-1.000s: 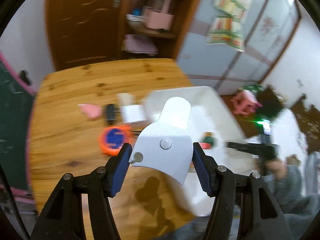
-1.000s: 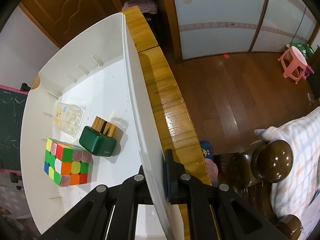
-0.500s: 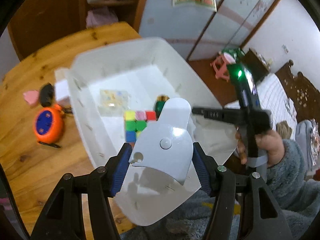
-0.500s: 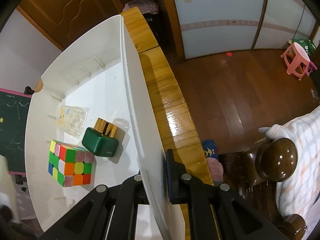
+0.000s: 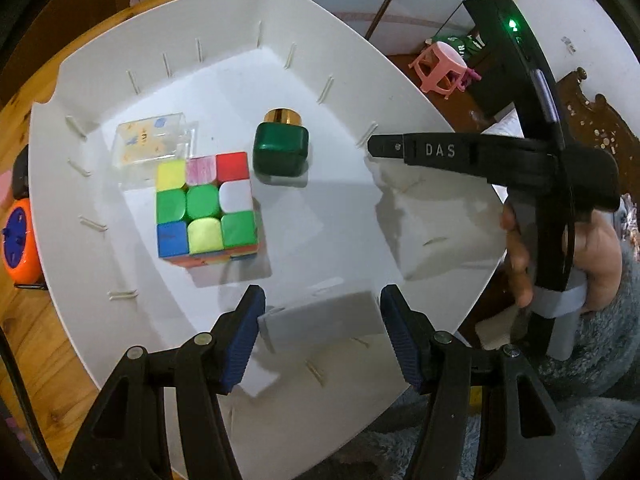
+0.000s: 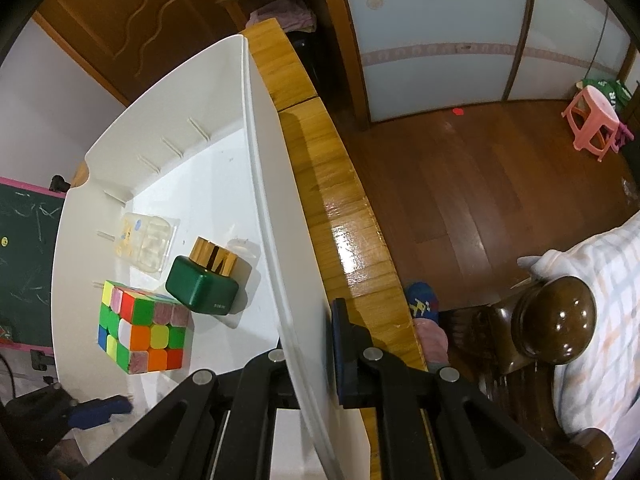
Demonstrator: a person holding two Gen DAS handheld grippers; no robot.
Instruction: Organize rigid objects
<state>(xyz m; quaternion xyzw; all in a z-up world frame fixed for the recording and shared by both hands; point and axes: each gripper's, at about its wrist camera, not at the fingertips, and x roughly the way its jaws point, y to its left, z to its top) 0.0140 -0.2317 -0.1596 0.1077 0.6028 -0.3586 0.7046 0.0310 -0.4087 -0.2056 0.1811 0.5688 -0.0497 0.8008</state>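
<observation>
A white bin [image 5: 224, 12] [image 6: 276, 216] rests on the wooden table. On its floor lie a colour cube [image 5: 206, 208] [image 6: 142, 328], a green bottle with a gold cap [image 5: 282, 146] [image 6: 204, 282] and a clear plastic box [image 5: 154, 144] [image 6: 146, 246]. My left gripper [image 5: 324, 336] points down into the bin's near end, shut on a white plastic plate [image 5: 320, 320] seen edge-on. One blue pad of that gripper [image 6: 100, 408] shows in the right wrist view. My right gripper [image 6: 320, 344] [image 5: 372, 146] is shut on the bin's right wall, held by a hand [image 5: 592, 264].
An orange and blue round object [image 5: 20, 240] lies on the table [image 5: 24, 344] left of the bin. Right of the table edge [image 6: 352, 240] are the wooden floor, a pink stool [image 6: 592, 120], a dark wooden post [image 6: 552, 320] and checked bedding. A green chalkboard [image 6: 24, 264] stands at the left.
My left gripper swung from over the table to above the bin, sank and tipped downward, so the white plate now shows edge-on low in the bin. The right gripper stayed clamped on the wall.
</observation>
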